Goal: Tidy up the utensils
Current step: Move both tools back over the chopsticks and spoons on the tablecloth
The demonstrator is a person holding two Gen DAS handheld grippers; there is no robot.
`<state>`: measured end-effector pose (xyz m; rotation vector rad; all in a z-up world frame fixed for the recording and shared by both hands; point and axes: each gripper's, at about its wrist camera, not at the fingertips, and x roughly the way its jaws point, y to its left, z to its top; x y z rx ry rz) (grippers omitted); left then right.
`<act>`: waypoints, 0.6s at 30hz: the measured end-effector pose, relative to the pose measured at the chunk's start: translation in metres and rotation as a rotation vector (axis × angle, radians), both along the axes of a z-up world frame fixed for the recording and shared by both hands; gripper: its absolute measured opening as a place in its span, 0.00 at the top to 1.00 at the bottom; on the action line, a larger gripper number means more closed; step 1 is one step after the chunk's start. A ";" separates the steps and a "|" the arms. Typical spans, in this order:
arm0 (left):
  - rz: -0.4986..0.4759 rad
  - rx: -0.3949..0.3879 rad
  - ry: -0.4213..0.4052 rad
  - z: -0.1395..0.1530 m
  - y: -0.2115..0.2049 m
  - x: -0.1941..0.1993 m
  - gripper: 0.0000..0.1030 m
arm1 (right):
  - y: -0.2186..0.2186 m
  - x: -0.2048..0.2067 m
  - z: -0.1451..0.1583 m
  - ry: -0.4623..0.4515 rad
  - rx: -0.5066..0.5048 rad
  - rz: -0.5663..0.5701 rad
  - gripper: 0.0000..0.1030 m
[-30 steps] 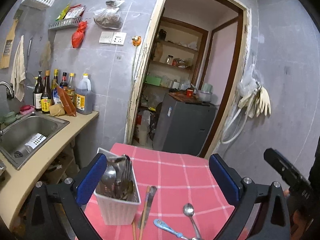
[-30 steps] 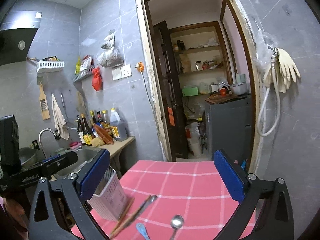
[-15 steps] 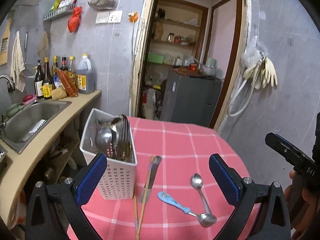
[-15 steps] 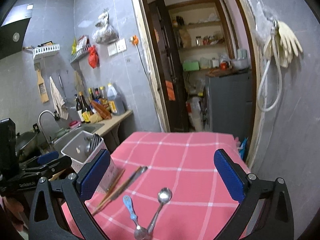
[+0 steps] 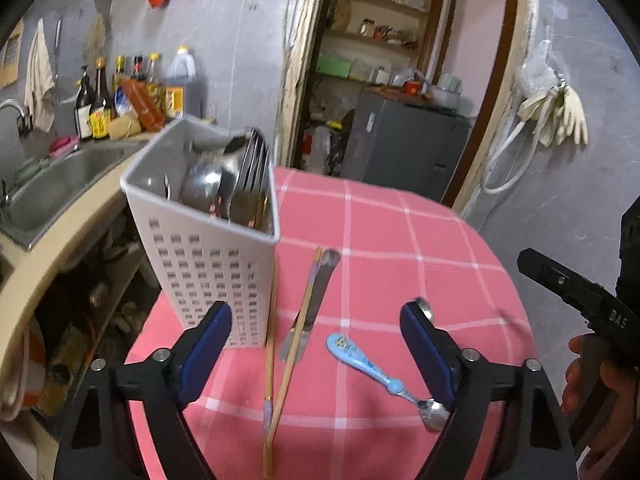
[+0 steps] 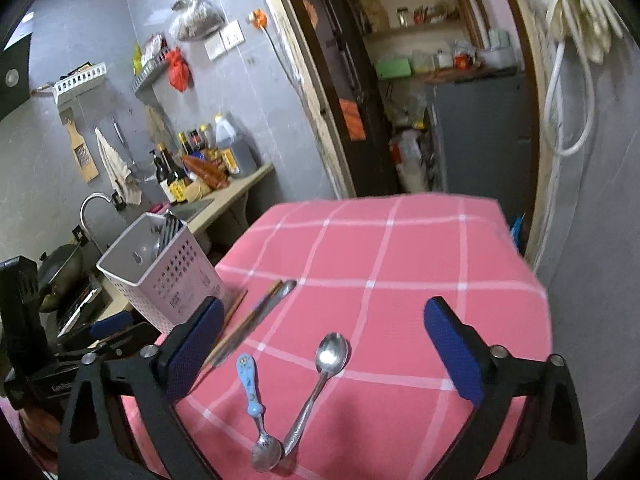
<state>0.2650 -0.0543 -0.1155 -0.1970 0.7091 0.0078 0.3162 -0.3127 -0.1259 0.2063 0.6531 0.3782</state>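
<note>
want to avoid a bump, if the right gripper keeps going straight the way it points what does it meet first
Probably the steel spoon on the pink tablecloth. It lies between the closing, empty jaws of the right gripper, with the blue-handled spoon just beside. Depth is hard to judge.

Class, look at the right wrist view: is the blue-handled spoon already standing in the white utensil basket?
No, the blue-handled spoon lies flat on the pink tablecloth, apart from the basket.

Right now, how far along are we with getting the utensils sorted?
Done: several metal pieces stand in the white caddy. In hand: nothing; left tool and right tool are closing, jaws empty. Left: chopsticks, knife, blue-handled spoon, steel spoon.
</note>
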 end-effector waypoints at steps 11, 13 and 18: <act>0.097 -0.022 0.155 -0.045 0.006 0.025 0.42 | 0.029 0.040 -0.066 0.211 -0.035 0.078 0.39; 0.105 -0.034 0.180 -0.052 0.007 0.029 0.44 | 0.033 0.046 -0.075 0.246 -0.037 0.085 0.43; 0.122 -0.068 0.234 -0.066 0.010 0.037 0.52 | 0.044 0.060 -0.095 0.323 -0.035 0.090 0.54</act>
